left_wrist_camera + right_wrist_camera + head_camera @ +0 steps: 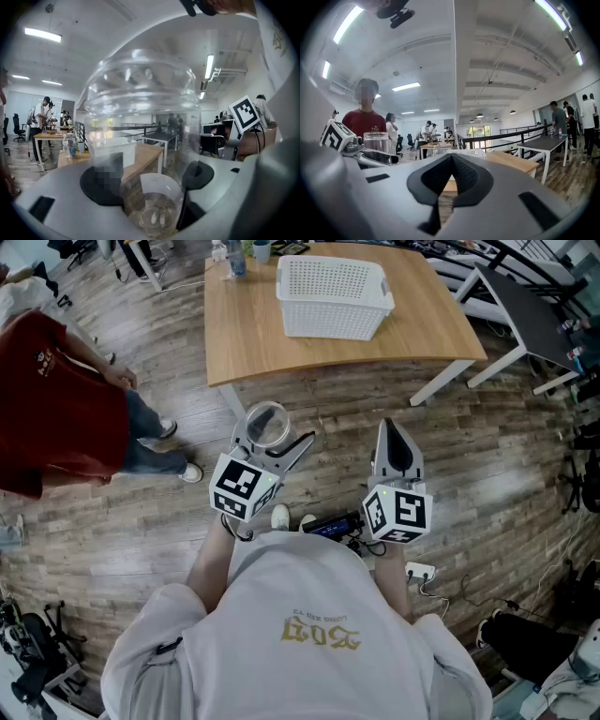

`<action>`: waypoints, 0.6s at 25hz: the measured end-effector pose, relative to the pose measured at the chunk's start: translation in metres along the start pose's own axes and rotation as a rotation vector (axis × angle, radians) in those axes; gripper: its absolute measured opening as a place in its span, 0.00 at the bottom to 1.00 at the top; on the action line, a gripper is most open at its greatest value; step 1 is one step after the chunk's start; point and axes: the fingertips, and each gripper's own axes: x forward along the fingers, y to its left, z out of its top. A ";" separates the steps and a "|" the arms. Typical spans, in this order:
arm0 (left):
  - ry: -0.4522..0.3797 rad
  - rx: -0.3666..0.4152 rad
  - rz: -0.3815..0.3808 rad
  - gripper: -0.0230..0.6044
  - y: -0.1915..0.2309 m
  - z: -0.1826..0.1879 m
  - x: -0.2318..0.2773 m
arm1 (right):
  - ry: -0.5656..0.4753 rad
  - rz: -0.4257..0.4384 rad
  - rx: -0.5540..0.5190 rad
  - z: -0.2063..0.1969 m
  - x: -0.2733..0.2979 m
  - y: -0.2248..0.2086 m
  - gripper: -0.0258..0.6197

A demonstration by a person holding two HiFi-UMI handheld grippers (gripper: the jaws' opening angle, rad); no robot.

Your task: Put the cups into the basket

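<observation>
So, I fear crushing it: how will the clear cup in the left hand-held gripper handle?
The clear round plastic-looking cup looks empty, so probably light. Its glossy wall may slip in a loose grip. It seems thin-walled, so hard squeezing might dent it.

We see open floor point(328, 423) up to the surface point(248, 338); bare wood left of the basket point(333, 322), its top open. Some bottles point(234, 257) crowd the far-left corner; a person in red point(56, 404) stands left.
</observation>
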 end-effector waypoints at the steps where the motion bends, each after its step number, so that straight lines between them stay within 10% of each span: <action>1: 0.005 -0.003 -0.002 0.58 -0.002 0.000 -0.001 | 0.001 0.002 0.001 0.000 -0.002 0.000 0.05; 15: 0.001 -0.055 0.056 0.58 -0.005 0.004 0.002 | -0.050 0.047 0.089 0.007 -0.010 -0.017 0.06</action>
